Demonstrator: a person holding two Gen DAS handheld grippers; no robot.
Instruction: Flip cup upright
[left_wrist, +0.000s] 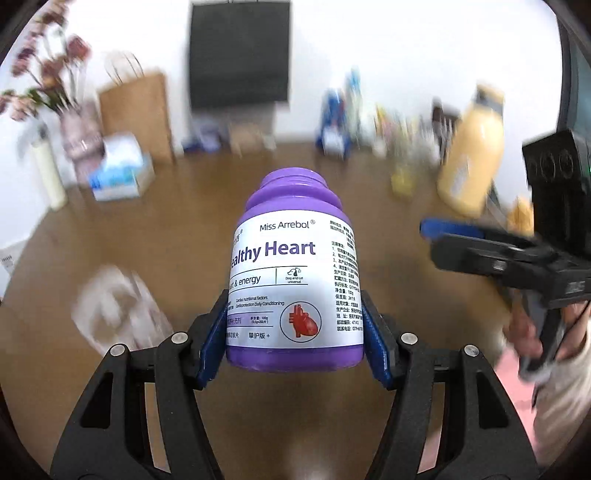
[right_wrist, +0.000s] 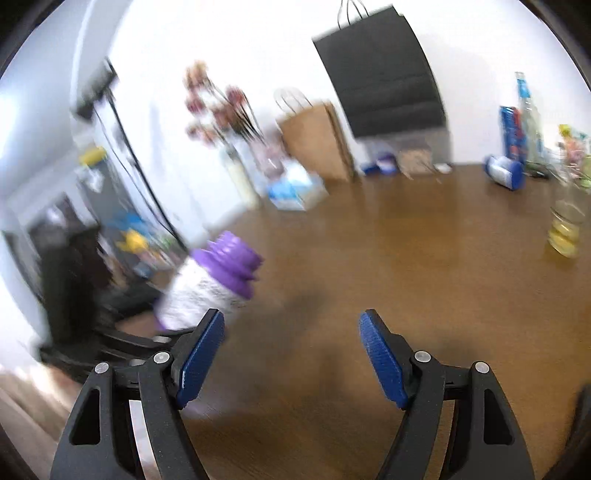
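My left gripper (left_wrist: 295, 325) is shut on a purple bottle (left_wrist: 293, 273) with a white "Healthy Heart" label, gripped near its base, neck pointing away from the camera, held above the brown table (left_wrist: 184, 229). The same bottle shows blurred in the right wrist view (right_wrist: 210, 284), to the left of my right gripper (right_wrist: 291, 347), which is open and empty above the table (right_wrist: 406, 258). The right gripper also shows in the left wrist view (left_wrist: 480, 243) at the right edge. A blurred clear object (left_wrist: 122, 310), possibly a cup, lies on the table at the left.
Along the table's back stand a brown paper bag (left_wrist: 136, 114), a tissue box (left_wrist: 118, 173), a flower vase (left_wrist: 44, 92), a black bag (left_wrist: 240, 55), a yellow bottle (left_wrist: 472, 155) and small items. A glass with yellow contents (right_wrist: 565, 229) stands at the right.
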